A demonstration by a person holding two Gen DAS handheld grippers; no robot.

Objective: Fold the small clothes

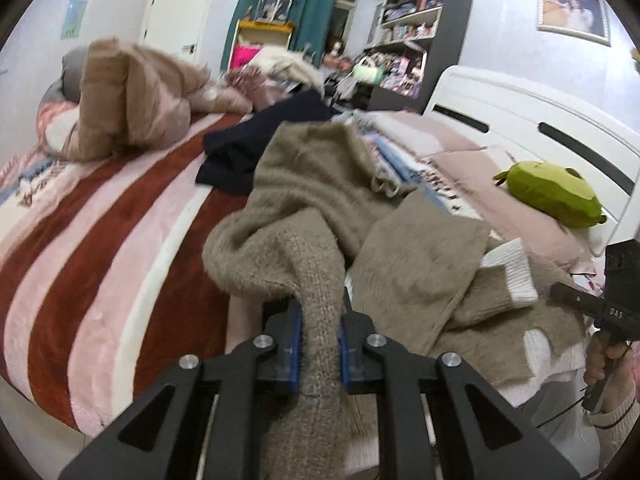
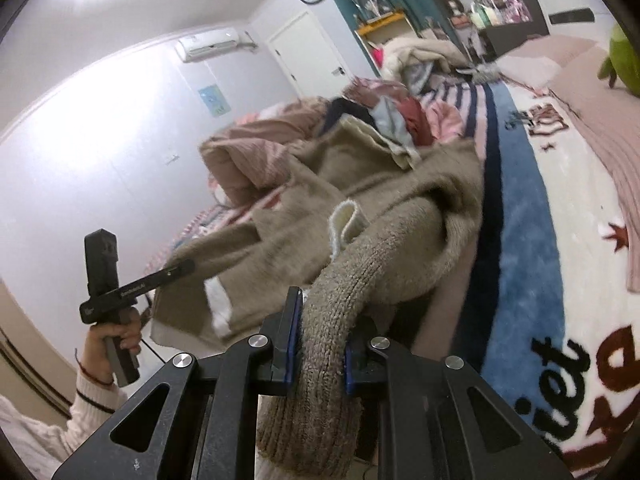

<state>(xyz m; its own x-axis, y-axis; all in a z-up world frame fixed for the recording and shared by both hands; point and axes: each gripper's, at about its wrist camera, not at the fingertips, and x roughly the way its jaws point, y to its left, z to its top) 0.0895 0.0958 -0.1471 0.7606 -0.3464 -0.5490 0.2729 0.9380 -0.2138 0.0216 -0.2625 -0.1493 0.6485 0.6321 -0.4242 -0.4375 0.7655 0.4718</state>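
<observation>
A fuzzy beige knit sweater [image 1: 312,200] with white cuffs lies bunched over the bed. My left gripper [image 1: 319,344] is shut on its ribbed edge, which runs between the blue pads toward the camera. My right gripper [image 2: 320,344] is shut on another ribbed edge of the same sweater [image 2: 384,216], lifted above the bed. The right gripper's body shows at the right edge of the left wrist view [image 1: 600,308]. The left gripper's body shows at the left of the right wrist view [image 2: 120,284], its tips in the sweater.
The bed has a striped pink and red blanket [image 1: 100,240] and a blue and white blanket [image 2: 520,260]. A dark navy garment [image 1: 248,148], a brown quilt heap [image 1: 132,100], a green plush toy [image 1: 556,196] and a white headboard [image 1: 540,120] are around.
</observation>
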